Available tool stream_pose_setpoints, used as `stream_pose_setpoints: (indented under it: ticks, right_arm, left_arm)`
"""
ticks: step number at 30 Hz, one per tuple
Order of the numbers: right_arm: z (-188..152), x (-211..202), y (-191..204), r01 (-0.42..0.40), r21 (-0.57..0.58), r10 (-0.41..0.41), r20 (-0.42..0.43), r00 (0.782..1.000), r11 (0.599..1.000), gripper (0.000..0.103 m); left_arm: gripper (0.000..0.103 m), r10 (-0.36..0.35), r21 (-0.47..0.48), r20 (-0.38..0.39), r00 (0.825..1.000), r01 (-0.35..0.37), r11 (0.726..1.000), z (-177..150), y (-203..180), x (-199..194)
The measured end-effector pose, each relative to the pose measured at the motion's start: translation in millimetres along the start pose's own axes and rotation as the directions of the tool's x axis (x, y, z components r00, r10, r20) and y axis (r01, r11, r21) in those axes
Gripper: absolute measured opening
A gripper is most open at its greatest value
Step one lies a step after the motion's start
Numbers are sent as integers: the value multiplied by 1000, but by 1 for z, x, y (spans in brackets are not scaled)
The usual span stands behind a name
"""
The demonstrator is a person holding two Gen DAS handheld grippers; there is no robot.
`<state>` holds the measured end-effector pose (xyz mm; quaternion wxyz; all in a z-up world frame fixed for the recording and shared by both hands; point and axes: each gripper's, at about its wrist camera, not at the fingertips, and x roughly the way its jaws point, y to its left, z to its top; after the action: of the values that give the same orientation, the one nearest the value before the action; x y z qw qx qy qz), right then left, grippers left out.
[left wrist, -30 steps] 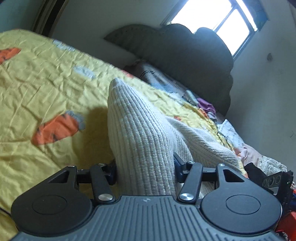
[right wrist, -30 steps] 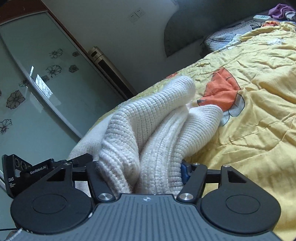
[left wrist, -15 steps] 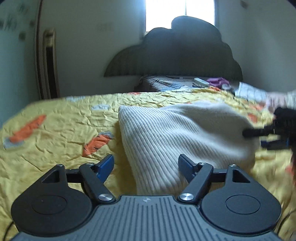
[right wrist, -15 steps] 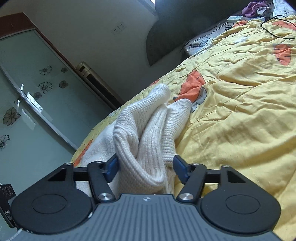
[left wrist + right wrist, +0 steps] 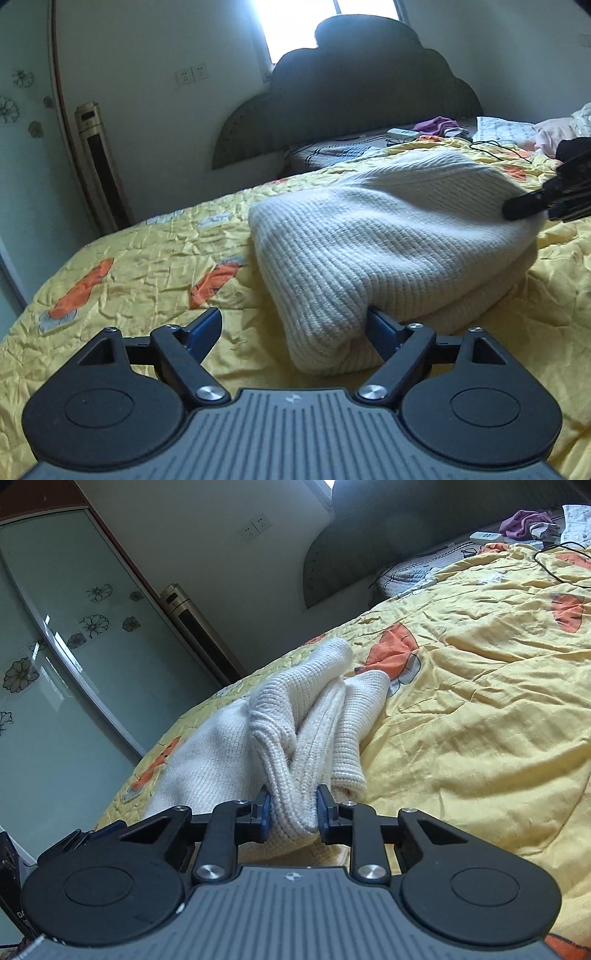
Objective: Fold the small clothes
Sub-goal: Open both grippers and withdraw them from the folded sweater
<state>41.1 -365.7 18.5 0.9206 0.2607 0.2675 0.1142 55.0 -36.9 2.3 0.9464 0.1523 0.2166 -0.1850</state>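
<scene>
A cream ribbed knit sweater (image 5: pixel 369 243) lies folded over on the yellow bed cover (image 5: pixel 147 266). My left gripper (image 5: pixel 293 328) is open wide, with the sweater's near corner lying between its fingers, against the right one. My right gripper (image 5: pixel 293 812) is shut on a bunched fold of the sweater (image 5: pixel 295 731) at its far end. The right gripper also shows in the left wrist view (image 5: pixel 546 194), at the sweater's far right edge.
The yellow cover with orange carrot prints (image 5: pixel 480 709) spreads to the right. A dark headboard (image 5: pixel 354 92) and pillow with small items (image 5: pixel 402 133) stand at the back. A black cable (image 5: pixel 554 559) lies on the cover. A glass wardrobe door (image 5: pixel 55 664) is on the left.
My left gripper has opened and let go of the sweater, which now lies on the bed. My right gripper has closed tighter on its fold and lowered.
</scene>
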Motion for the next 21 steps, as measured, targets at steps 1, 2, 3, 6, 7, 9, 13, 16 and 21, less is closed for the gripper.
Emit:
stream_pose_setpoints:
  ticks: [1,2,3,6,7,9,13,16,21]
  right_arm:
    - [-2,1,3,2,-13,-3,-8,1000,1000,27]
    - [-4,3,6,14,-31,-15,-16,1000,999,27]
    - [-6,5,7,32,-43,-33,-21,999,999,28]
    - [-6,5,3,47,-2,-47,-17,999,999,37]
    - [-7,3,2,51,11,-51,-9,999,999,43]
    - [-10,-4,5,79,12,-79,6,997,997,56]
    - [-22,-18,16,115,-6,-115,12,993,993,76]
    - [-32,-27,26,136,-33,-136,7,991,990,92]
    - [-46,-29,46,201,-153,-206,-14,978,967,98]
  left_arm:
    - [89,0,-20,-14,1000,-1,1000,-1,2,3]
    - [89,-6,-43,-31,1000,5,999,0,4,4]
    - [89,-14,-62,-42,999,12,998,1,4,4]
    - [89,1,-48,-51,999,-3,999,2,-1,-3]
    - [89,10,-37,-55,998,-12,999,3,-4,-5]
    - [88,24,-33,-79,997,-27,999,1,-9,-9]
    - [88,8,-109,-145,989,-24,994,-6,-12,-14]
    - [88,-26,-179,-185,982,-8,984,-11,-13,-17]
    - [88,-22,-198,-196,980,-17,980,-17,-19,-24]
